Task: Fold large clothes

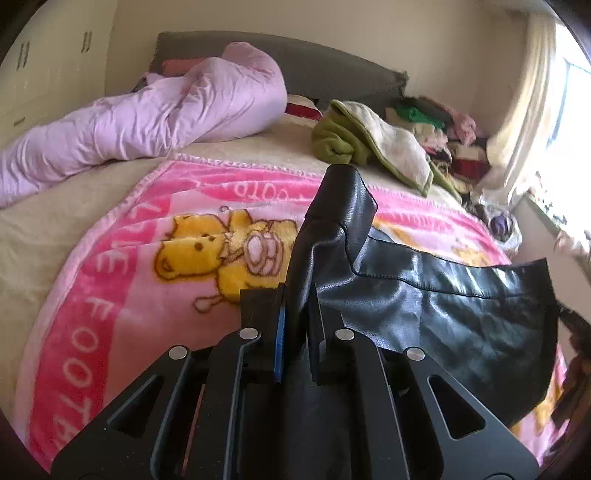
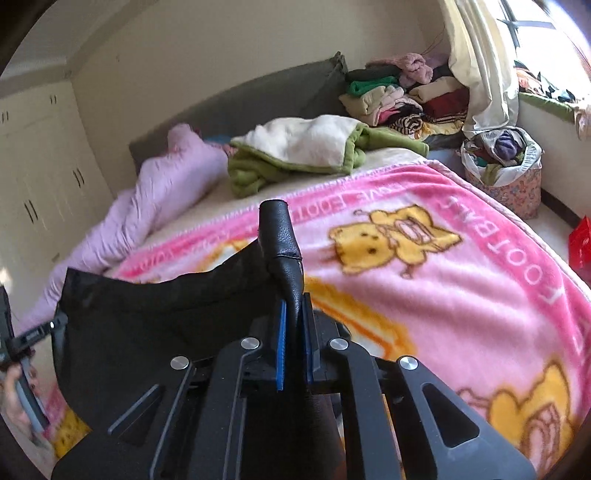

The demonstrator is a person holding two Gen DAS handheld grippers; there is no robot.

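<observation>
Cream walls and a run of built-in wardrobes (image 2: 40,177) close in a bedroom, with a bright window (image 2: 532,33) and pale curtain (image 2: 480,66) on one side. Most of the space goes to the bed (image 1: 74,206), covered by a pink bear-print blanket (image 1: 140,266). A crumpled lilac duvet (image 1: 155,110) lies along the bed's far side against the dark headboard (image 1: 325,66), and a green-and-cream fleece (image 2: 306,151) is bunched near the middle of the head end. Behind it, in the corner, sits a stack of folded clothes (image 2: 406,96); on the floor beside the bed stands a floral basket (image 2: 506,181) stuffed with more fabric.

Stretched above the blanket hangs a black leather-look garment (image 1: 443,302), held taut between the two tools (its surface shines in the window light). The left gripper (image 1: 295,314) has its fingers clamped on one end of the garment, a fold of which stands up between them. The right gripper (image 2: 293,317) has its blue-padded fingers (image 2: 281,332) pressed together on the other end, where a rolled edge pokes upward.
</observation>
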